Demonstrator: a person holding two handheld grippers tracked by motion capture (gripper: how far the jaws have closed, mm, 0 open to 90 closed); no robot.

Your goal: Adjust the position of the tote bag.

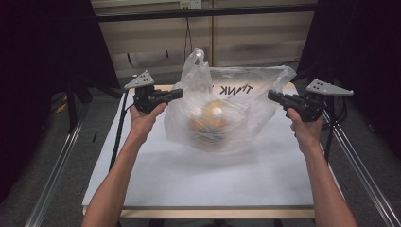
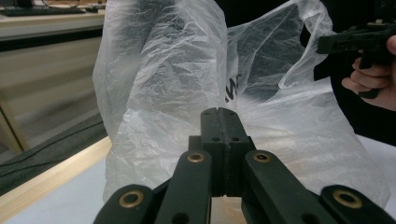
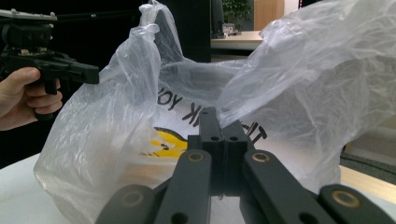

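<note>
both closed, empty grippers, left (image 1: 178, 93) and right (image 1: 271, 95), flank the crinkly translucent plastic bag (image 1: 222, 111); each should open before grasping a handle.

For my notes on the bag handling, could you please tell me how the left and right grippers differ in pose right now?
The left gripper sits at the plastic bag's left side, pointing right; the right gripper sits at the bag's right side, pointing left. The left gripper's tip reaches the bag's edge, while the right one stands slightly clear of it. Both are shut, held above the table.
</note>
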